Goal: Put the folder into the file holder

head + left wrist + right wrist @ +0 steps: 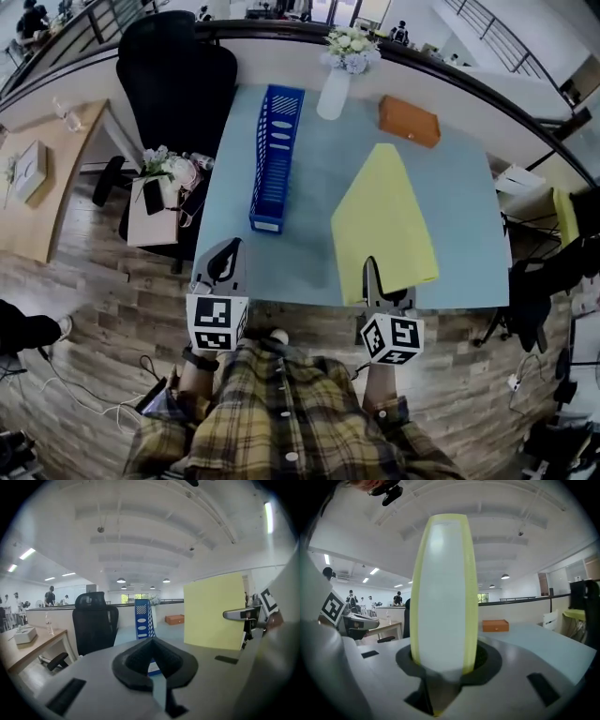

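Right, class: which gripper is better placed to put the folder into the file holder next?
The right gripper: its jaws clamp the yellow folder, so it need only carry it left to the blue file holder. The left gripper holds nothing.

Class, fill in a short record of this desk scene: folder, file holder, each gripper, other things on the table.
folder: yellow, clamped at its near edge by the right gripper
file holder: blue, on the table, left of the folder; folder not in it
left gripper: jaws together, nothing held
also on table: orange box, white vase of flowers
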Demonstrator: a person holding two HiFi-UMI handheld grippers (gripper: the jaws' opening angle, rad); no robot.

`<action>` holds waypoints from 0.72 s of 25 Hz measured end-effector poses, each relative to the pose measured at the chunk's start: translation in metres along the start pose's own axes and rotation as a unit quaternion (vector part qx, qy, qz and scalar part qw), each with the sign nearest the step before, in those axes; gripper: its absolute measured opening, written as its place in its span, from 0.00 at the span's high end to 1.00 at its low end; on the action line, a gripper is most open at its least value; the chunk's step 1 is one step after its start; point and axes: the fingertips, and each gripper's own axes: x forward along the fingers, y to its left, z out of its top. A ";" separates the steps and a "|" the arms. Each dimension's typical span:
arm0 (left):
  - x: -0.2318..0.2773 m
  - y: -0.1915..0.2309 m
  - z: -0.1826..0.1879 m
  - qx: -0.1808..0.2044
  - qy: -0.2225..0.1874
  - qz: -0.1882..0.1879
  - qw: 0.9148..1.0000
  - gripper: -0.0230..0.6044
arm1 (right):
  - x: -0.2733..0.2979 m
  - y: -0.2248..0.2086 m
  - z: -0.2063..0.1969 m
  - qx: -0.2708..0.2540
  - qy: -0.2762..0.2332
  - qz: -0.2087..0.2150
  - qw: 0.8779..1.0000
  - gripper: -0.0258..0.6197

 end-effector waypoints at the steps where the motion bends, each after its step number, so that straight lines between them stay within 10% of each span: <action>1: -0.003 0.003 -0.001 -0.001 0.001 0.005 1.000 0.98 | 0.002 0.005 -0.001 -0.001 0.001 0.006 1.000 0.72; 18: -0.033 0.040 -0.014 -0.015 -0.001 -0.007 1.000 0.98 | 0.005 0.069 0.014 -0.023 -0.007 0.012 1.000 0.72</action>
